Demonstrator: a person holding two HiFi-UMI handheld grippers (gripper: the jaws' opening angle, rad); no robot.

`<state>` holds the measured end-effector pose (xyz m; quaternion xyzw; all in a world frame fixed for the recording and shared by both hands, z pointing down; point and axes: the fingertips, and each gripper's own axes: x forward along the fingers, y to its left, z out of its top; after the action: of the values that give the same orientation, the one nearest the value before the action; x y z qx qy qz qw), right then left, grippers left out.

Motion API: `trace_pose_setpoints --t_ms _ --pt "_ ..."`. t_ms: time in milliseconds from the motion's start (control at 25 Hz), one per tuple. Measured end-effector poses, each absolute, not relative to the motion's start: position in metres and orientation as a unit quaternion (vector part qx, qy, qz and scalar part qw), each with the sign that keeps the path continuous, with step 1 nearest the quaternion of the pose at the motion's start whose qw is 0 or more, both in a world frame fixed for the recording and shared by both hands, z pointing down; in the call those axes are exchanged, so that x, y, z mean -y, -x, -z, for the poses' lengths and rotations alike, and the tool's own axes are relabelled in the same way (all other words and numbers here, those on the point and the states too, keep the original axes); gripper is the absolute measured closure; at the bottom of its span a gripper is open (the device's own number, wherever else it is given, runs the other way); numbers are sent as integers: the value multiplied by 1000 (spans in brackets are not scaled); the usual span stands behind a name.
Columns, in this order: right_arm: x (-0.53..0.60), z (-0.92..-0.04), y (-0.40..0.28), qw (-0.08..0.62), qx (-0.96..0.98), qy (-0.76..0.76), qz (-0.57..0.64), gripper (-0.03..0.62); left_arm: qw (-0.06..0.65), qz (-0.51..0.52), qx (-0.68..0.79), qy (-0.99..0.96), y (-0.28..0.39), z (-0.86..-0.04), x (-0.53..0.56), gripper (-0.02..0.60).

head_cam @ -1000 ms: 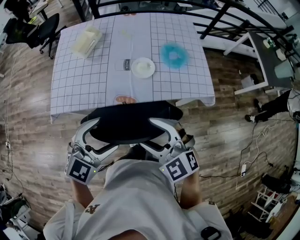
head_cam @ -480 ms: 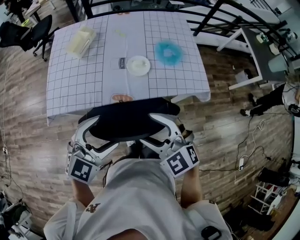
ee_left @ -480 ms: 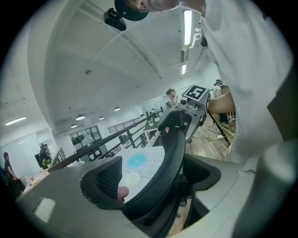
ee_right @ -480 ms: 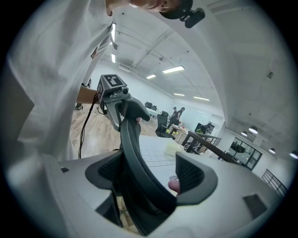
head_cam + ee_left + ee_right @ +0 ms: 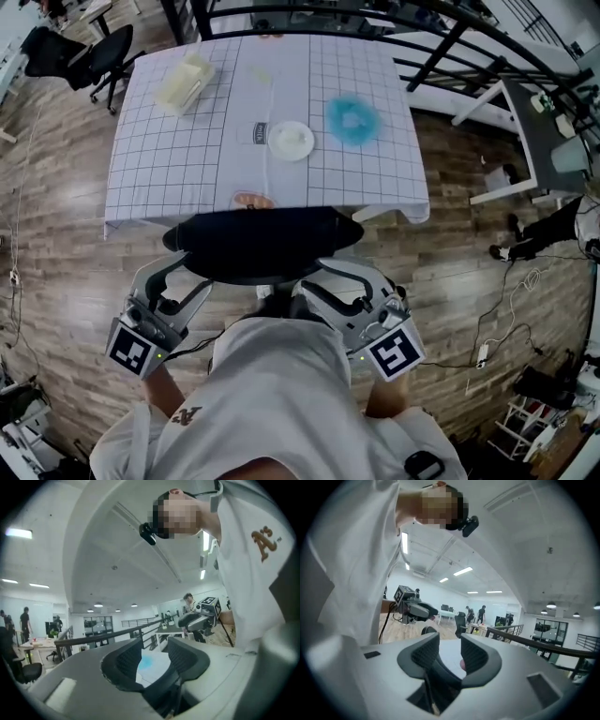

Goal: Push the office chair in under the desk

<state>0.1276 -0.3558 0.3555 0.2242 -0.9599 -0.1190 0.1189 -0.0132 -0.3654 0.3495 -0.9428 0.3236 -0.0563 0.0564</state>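
Note:
The office chair's black backrest [image 5: 262,242] sits against the near edge of the desk [image 5: 169,159], which wears a white grid cloth. My left gripper [image 5: 192,272] reaches toward the backrest's left underside, and my right gripper [image 5: 319,274] toward its right underside. Both pairs of jaws are closing. In the left gripper view the gripper [image 5: 152,660] shows a gap with the cloth beyond and a dark edge low between the pads. The right gripper [image 5: 449,656] shows the same in its own view. I cannot see either pair of pads pressing on anything.
On the desk lie a white plate [image 5: 291,139], a blue fluffy thing [image 5: 352,117] and a cream box [image 5: 185,82]. Another black chair [image 5: 94,56] stands at the far left, a white side desk [image 5: 534,112] at the right. Black railing [image 5: 441,37] runs behind; cables [image 5: 506,309] trail on the wood floor.
Both grippers have drawn back toward my body and spread outward, off the sides of the backrest. Their jaws stand narrower than before. The chair still sits at the desk's edge.

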Motion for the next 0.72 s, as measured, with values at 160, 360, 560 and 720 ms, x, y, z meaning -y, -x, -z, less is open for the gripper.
trace_pose_setpoints --t_ms 160,360,560,720 --pt "371 -338 -130 75 961 -230 130 455 87 32 -346 934 5 -332 380 467" --pt "385 -337 -117 51 962 -239 122 550 93 34 -351 931 -13 -332 390 538" --pt "391 -350 -106 48 966 -237 92 591 83 37 -369 925 -18 -340 400 578" --pt "393 -361 -103 46 969 -232 66 591 68 41 -373 924 -20 -349 404 580"
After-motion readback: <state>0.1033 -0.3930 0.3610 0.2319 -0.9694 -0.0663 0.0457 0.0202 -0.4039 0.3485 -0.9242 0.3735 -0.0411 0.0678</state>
